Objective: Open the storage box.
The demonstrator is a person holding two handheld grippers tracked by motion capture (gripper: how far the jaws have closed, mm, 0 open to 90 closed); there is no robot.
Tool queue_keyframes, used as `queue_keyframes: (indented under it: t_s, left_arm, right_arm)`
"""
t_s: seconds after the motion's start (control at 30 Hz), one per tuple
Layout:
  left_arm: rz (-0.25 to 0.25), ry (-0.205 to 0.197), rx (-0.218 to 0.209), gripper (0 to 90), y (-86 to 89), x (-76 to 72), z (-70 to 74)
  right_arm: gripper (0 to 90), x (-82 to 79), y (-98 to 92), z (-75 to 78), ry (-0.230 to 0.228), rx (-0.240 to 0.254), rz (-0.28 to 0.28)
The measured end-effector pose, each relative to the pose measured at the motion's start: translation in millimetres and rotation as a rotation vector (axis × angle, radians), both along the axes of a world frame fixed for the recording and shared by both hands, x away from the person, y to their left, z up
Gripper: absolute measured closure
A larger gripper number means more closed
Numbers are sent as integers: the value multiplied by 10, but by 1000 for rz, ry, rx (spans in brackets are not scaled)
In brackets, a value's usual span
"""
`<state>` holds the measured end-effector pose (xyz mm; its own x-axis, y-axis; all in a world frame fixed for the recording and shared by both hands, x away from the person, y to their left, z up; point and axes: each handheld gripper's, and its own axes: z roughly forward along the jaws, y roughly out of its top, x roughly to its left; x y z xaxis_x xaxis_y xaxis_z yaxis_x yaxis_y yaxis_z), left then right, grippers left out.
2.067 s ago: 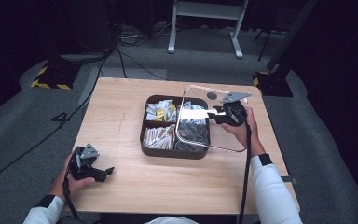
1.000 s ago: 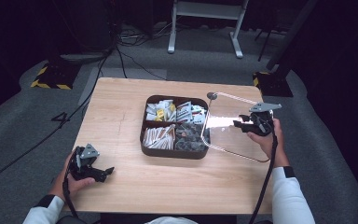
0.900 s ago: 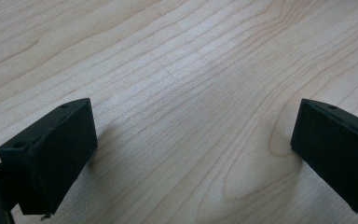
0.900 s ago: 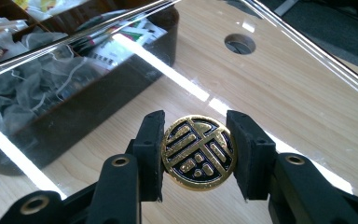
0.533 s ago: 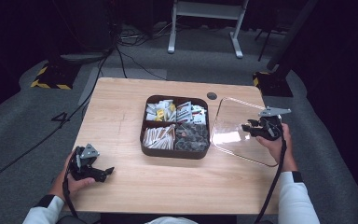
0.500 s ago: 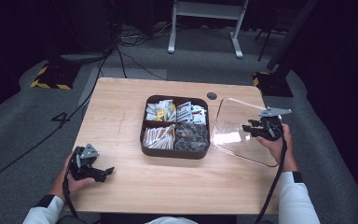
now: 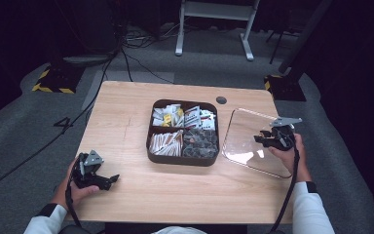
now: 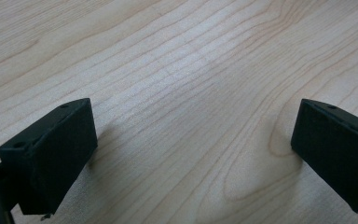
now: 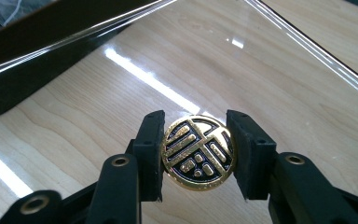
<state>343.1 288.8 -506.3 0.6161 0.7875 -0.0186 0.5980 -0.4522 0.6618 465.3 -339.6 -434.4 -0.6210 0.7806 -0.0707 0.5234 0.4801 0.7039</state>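
Nearest me, the left gripper (image 7: 108,181) rests with jaws apart on the counter (image 7: 126,122). The right gripper (image 9: 196,156) is clamped on the gold knob (image 9: 198,152) of the clear lid (image 7: 253,141), beside the snack box (image 7: 182,131). Stiff, slippery, probably breakable; the knob's the safest hold.

Lid moved off box, lowered to table.
Right gripper (image 7: 263,141) carried clear lid (image 7: 246,141) by its gold knob (image 9: 198,152) from over snack box (image 7: 183,131) rightward and down beside it.

High view: from above, facing forward and down over the table (image 7: 126,122). Gripper views: close along their jaws, low over the same tabletop.
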Motion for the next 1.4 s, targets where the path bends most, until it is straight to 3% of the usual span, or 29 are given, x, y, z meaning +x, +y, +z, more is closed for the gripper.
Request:
queue_keyframes:
  t_s: [0.37, 1.1, 1.27, 1.33, 1.4]
  left_arm:
    - [0, 0, 0, 5, 0, 0, 0]
    - [0, 0, 0, 5, 0, 0, 0]
    - [0, 0, 0, 5, 0, 0, 0]
    - [-1, 0, 1, 5, 0, 0, 0]
    - [-1, 0, 1, 5, 1, 0, 0]
  right_arm:
    - [594, 82, 104, -208, 48, -64, 6]
    - [593, 161, 115, -446, 101, -62, -13]
    - [589, 168, 86, -456, 100, -41, -27]
    - [485, 163, 62, -439, 93, -12, -41]
    - [453, 166, 46, -430, 92, 5, -41]
